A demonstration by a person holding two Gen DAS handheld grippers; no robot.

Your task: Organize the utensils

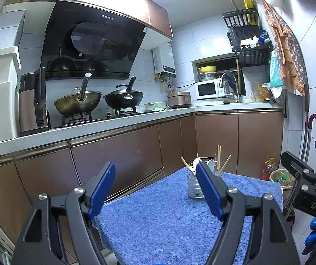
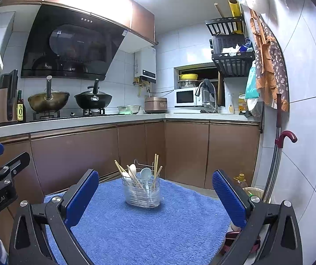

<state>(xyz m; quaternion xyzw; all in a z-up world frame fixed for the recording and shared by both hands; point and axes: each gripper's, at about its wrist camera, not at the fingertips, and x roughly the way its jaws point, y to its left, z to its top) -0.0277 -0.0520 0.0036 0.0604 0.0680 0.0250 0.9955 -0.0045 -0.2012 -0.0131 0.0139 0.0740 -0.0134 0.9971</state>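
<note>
Left tool [image 1: 155, 176] and right tool [image 2: 155, 190]: jaws apart, empty, hovering near edge of blue towel [image 2: 135, 225] on surface. Utensil caddy [image 2: 142, 193] upright at far end, holding spoons [image 2: 145, 173] and chopsticks [image 2: 156, 165]. Judgement: approach level, pinch one handle high, lift straight to avoid tipping caddy.

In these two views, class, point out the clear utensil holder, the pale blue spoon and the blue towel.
clear utensil holder [image 2: 143, 195]: right wrist view, front wall.
pale blue spoon [image 2: 146, 173]: right wrist view, bowl.
blue towel [image 1: 158, 225]: left wrist view, bare middle.
</note>
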